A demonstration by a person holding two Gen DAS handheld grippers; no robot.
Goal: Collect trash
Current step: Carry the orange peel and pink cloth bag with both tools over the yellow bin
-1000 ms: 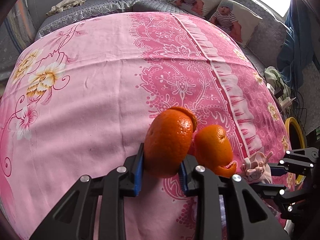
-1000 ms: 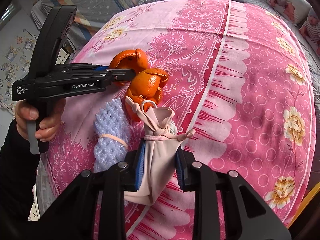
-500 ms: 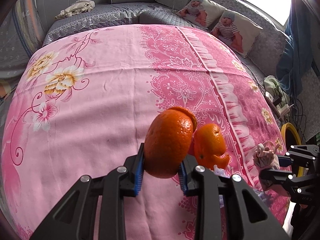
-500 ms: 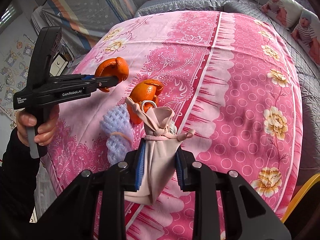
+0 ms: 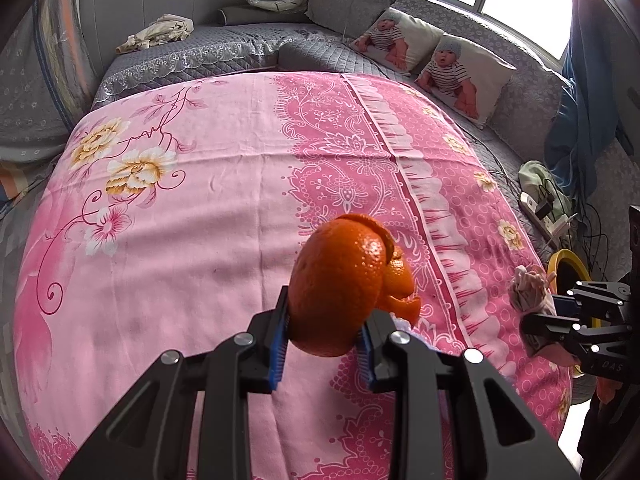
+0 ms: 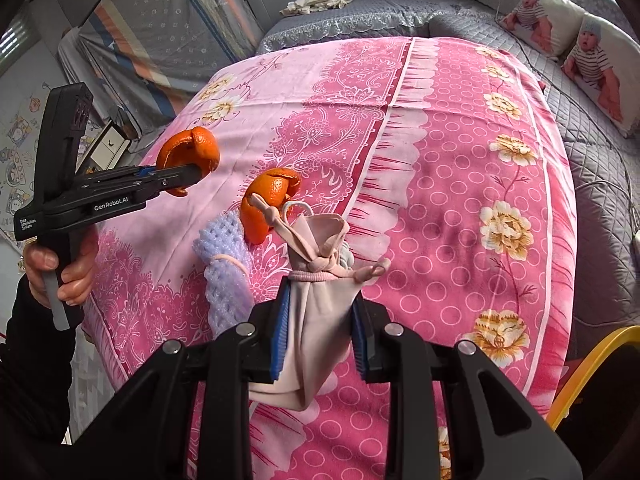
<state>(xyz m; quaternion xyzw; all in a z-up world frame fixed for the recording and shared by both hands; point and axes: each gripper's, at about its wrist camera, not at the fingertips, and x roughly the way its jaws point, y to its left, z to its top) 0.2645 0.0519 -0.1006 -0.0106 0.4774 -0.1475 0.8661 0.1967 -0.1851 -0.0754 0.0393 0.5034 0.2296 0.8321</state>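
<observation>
My left gripper [image 5: 323, 338] is shut on an orange peel [image 5: 338, 284] and holds it above the pink bedspread [image 5: 192, 240]; the same gripper [image 6: 182, 178] and peel [image 6: 192, 148] show at the left of the right wrist view. A second orange peel [image 6: 268, 200] lies on the bedspread, partly hidden behind the held one [image 5: 402, 292] in the left wrist view. My right gripper [image 6: 320, 332] is shut on a knotted beige glove [image 6: 320, 280], also seen at the right edge [image 5: 530, 296] of the left wrist view. A lilac foam net [image 6: 224, 264] lies beside the second peel.
A yellow-rimmed bin [image 5: 568, 268] stands past the bed's right edge, its rim [image 6: 592, 364] low right in the right wrist view. Grey quilted bedding with baby-print pillows [image 5: 460, 68] borders the far side. Cables and a power strip [image 5: 540, 208] lie at right.
Both grippers have risen and drawn back from the bedspread with their loads. The lying peel and foam net now sit farther below; more of the room shows.
</observation>
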